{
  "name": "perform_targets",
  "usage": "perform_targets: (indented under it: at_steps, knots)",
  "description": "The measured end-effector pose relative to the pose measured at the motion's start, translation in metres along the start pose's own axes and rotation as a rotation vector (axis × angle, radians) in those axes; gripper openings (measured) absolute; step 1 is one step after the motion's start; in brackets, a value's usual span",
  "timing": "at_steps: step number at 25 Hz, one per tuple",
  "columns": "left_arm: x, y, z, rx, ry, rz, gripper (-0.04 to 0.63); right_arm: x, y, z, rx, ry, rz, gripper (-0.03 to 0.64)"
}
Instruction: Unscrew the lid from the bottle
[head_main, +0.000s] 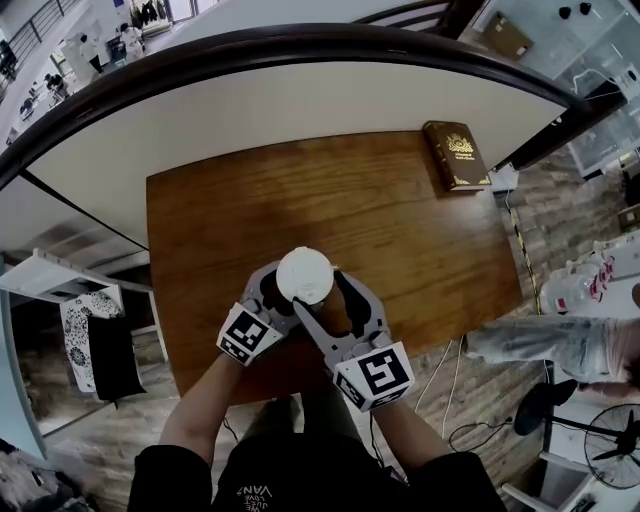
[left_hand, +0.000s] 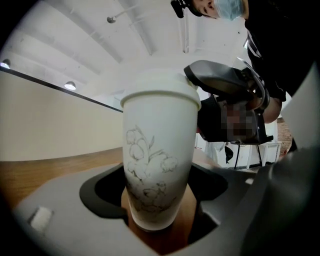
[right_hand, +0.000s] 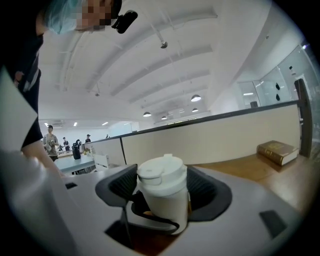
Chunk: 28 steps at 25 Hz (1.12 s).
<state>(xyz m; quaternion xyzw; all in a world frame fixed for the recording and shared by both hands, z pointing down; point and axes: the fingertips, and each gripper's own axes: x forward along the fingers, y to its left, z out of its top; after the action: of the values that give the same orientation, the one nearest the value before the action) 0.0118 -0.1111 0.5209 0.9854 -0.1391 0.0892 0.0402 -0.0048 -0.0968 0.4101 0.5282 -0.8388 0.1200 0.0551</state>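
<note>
A white bottle (left_hand: 157, 165) with a faint flower drawing stands upright on the wooden table (head_main: 400, 230), near its front edge. Its white flip-top lid (head_main: 305, 275) is on the neck. My left gripper (head_main: 280, 300) is shut on the bottle's lower body, one jaw on each side. My right gripper (right_hand: 162, 190) is up at the lid (right_hand: 162, 172) with its jaws either side of it. They stand open, a narrow gap showing between each ribbed pad and the lid. A black strap (right_hand: 150, 220) loops below the lid.
A brown book (head_main: 456, 155) lies at the table's far right corner. A pale curved partition runs behind the table. A person's legs (head_main: 560, 340) and a fan (head_main: 610, 450) are on the floor to the right, and a patterned bag (head_main: 95, 340) to the left.
</note>
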Motion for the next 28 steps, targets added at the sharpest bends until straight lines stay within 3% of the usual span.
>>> perform_targets:
  at_steps: [4, 9, 19, 28]
  knots:
    - [0.001, 0.001, 0.001, 0.001, -0.003, 0.002, 0.379, 0.0, 0.001, 0.0, -0.051, 0.047, 0.061, 0.279]
    - [0.0, -0.001, 0.001, 0.022, 0.002, -0.001, 0.379, -0.002, -0.001, 0.005, -0.076, 0.033, 0.232, 0.279]
    - [0.002, -0.003, 0.003, 0.023, 0.0, 0.019, 0.377, -0.001, -0.012, 0.007, -0.131, 0.079, 0.712, 0.279]
    - [0.004, -0.001, 0.011, -0.011, -0.011, 0.092, 0.376, 0.004, -0.017, 0.011, -0.195, 0.151, 1.172, 0.279]
